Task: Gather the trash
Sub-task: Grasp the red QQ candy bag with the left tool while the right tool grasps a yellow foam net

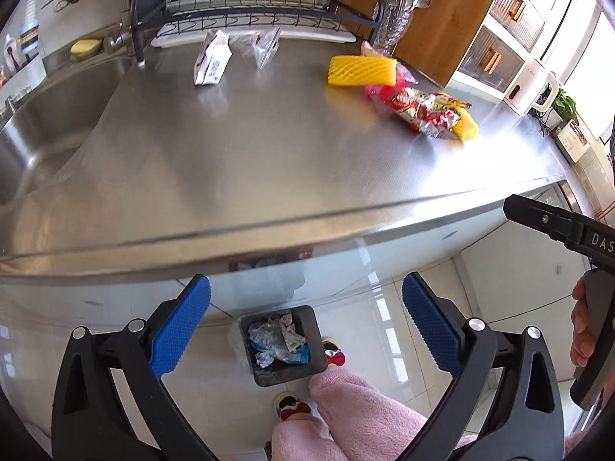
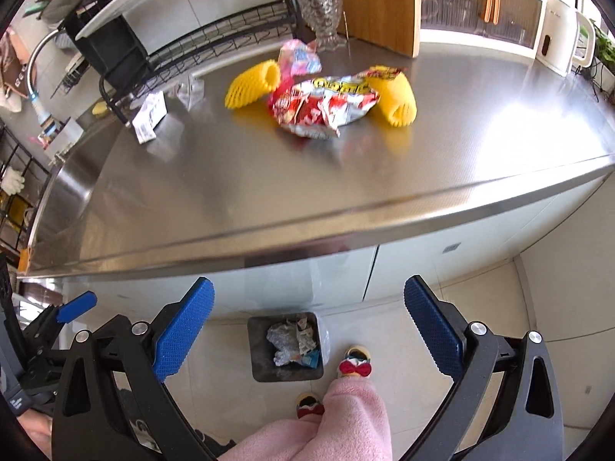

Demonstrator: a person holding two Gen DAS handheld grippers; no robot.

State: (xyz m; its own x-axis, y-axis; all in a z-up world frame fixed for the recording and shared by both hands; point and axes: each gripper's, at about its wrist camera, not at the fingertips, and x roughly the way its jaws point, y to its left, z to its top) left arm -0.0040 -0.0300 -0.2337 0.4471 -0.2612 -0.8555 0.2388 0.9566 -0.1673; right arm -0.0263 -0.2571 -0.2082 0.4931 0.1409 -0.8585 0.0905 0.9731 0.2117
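Left gripper [image 1: 305,330] wide, empty | right gripper [image 2: 309,332] wide, empty | bin [image 2: 285,347] below both | red snack wrapper [image 2: 326,107] far ahead on counter [image 2: 269,192], nearer right gripper, long axis left-right

So the stainless steel counter [image 1: 238,161] has a sink [image 1: 42,123] set into its left end. On top: a white carton [image 1: 212,59] and a clear plastic wrapper [image 1: 265,48] by the dish rack [image 1: 246,11], plus two yellow foam nets [image 2: 251,84] either side of a red snack bag [image 2: 326,105]. Down on the tiled floor [image 2: 480,307] sits a dark bin [image 2: 286,345] holding crumpled wrappers.
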